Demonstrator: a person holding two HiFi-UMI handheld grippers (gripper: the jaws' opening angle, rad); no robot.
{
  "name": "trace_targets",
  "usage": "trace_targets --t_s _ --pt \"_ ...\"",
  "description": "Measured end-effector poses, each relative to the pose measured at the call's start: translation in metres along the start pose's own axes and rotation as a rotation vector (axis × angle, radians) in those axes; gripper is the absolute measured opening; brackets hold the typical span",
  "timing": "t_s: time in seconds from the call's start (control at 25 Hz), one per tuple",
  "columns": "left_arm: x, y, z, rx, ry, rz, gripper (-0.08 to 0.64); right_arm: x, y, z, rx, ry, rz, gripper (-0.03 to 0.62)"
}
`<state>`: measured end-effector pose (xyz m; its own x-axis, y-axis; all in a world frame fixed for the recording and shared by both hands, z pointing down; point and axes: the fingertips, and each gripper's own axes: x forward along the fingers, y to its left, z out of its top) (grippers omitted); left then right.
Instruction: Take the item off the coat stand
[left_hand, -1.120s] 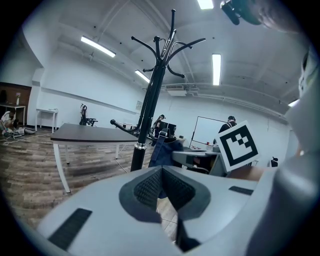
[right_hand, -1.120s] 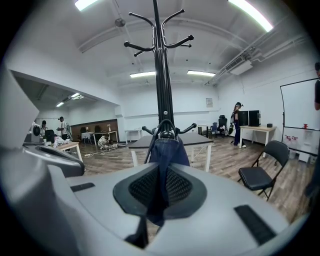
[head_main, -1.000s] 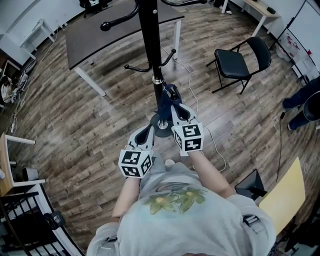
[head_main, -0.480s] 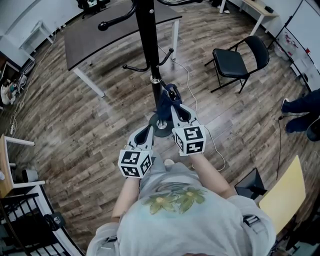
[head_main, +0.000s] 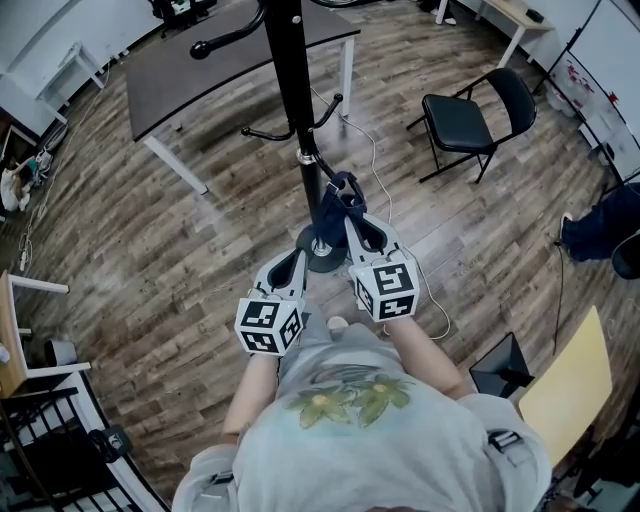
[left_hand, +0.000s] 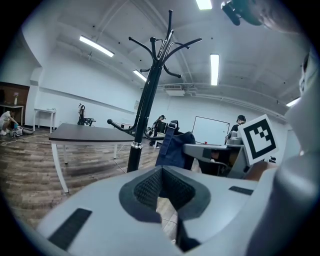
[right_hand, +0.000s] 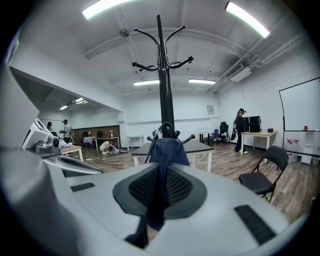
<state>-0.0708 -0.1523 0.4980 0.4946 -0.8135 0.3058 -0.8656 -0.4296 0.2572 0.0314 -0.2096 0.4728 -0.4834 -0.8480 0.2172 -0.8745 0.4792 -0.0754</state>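
Observation:
A black coat stand (head_main: 290, 90) rises in the middle of the head view, its round base (head_main: 322, 255) on the wood floor. A dark blue fabric item (head_main: 336, 198) with a black strap hangs close beside the pole, below the lower hooks. My right gripper (head_main: 350, 215) is shut on it, and in the right gripper view the blue cloth (right_hand: 167, 150) runs down between the pads of my right gripper (right_hand: 159, 190). Whether the strap still touches a hook does not show. My left gripper (head_main: 298, 262) is lower left of the base, shut, with nothing in it. The blue item (left_hand: 175, 147) is ahead of it.
A dark table (head_main: 200, 70) stands behind the stand at the left. A black folding chair (head_main: 470, 120) is at the back right. A white cable (head_main: 385, 200) trails over the floor by the base. A person (head_main: 600, 235) stands at the right edge. A yellow board (head_main: 570, 385) lies near right.
My right gripper has drawn slightly back and to the right with the blue item in it. The left gripper has stayed put. The person at the right edge has shifted.

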Motion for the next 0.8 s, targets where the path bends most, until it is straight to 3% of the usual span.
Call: trace_targets --t_s 0.8 --pt "-0.005 -0.002 -0.008 0.008 0.019 -0.006 0.015 -0.037 0.005 -0.002 0.027 -0.030 0.034 0.023"
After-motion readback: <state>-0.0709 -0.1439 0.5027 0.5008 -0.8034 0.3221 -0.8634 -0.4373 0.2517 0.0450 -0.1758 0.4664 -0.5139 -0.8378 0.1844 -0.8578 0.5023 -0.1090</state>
